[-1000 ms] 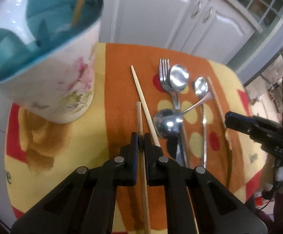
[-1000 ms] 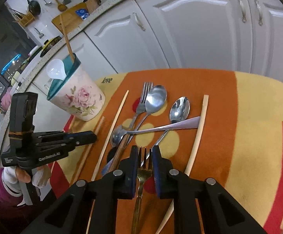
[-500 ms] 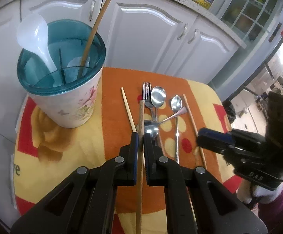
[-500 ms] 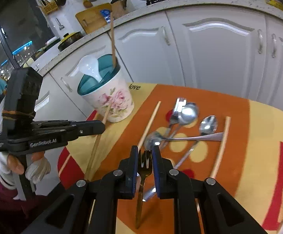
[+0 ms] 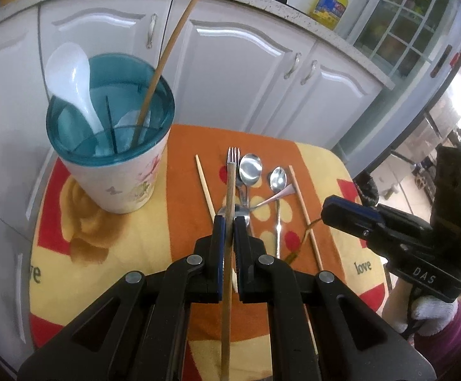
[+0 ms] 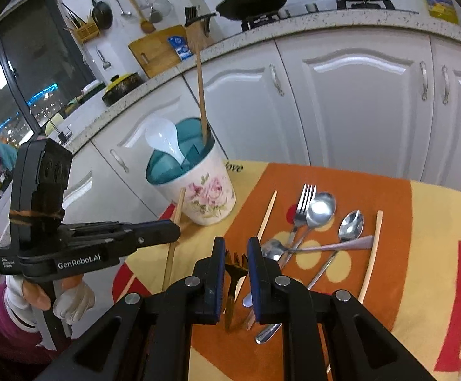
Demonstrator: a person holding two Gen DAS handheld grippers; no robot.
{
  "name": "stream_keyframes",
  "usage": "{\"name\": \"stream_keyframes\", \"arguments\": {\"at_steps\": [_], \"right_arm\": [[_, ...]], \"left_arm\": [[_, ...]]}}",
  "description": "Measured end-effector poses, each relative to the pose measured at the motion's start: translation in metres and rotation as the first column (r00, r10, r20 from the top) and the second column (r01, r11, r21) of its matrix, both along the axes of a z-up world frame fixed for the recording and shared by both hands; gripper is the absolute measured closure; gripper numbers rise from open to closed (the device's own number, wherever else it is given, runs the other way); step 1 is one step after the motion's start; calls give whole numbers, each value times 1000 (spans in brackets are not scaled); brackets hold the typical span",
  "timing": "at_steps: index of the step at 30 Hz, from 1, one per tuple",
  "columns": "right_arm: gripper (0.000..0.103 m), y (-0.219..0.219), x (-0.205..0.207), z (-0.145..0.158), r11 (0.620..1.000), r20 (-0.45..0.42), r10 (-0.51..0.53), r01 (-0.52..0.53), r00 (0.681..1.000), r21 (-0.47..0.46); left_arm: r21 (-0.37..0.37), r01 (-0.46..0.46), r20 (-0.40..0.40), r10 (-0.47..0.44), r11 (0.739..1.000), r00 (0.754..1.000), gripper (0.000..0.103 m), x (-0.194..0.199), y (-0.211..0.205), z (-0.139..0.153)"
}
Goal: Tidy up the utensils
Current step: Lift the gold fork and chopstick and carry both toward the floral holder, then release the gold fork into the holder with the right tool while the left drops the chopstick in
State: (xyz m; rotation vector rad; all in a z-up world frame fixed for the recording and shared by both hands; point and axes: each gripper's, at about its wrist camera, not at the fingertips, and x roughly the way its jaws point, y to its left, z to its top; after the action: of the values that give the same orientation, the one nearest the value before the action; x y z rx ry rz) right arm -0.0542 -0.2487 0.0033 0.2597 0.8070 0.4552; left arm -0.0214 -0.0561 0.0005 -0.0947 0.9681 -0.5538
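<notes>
- Two tools, both loaded. Left wrist view: left gripper (image 5: 227, 222) clamped on a chopstick (image 5: 229, 190), lifted over the cloth (image 5: 103, 247); holder cup (image 5: 112, 155) off to the left — a thin stick may pivot in the pinch and miss the rim.
- Right wrist view: right gripper (image 6: 234, 249) clamped on a gold fork (image 6: 235, 273). Spoons (image 6: 319, 206) lie on the cloth; white kitchen cabinets (image 6: 357, 95) behind.

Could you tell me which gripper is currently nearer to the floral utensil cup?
Left. The left gripper, shut on a chopstick, sits just in front of the floral utensil cup. The right gripper, holding a gold fork, is farther out over the mat.
</notes>
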Motion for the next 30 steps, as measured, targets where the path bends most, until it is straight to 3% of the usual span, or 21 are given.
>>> {"name": "stream_keyframes", "arguments": {"at_steps": [11,30], "right_arm": [[90,-3,5,24,1000,44,-5,4,999,3],[90,17,29,100,999,206,48,-43,977,-25]], "left_arm": [[-45,-28,38,29,999,999,99,0,11,25],[-137,-78,117,94,987,989,99,20,59,95]]}}
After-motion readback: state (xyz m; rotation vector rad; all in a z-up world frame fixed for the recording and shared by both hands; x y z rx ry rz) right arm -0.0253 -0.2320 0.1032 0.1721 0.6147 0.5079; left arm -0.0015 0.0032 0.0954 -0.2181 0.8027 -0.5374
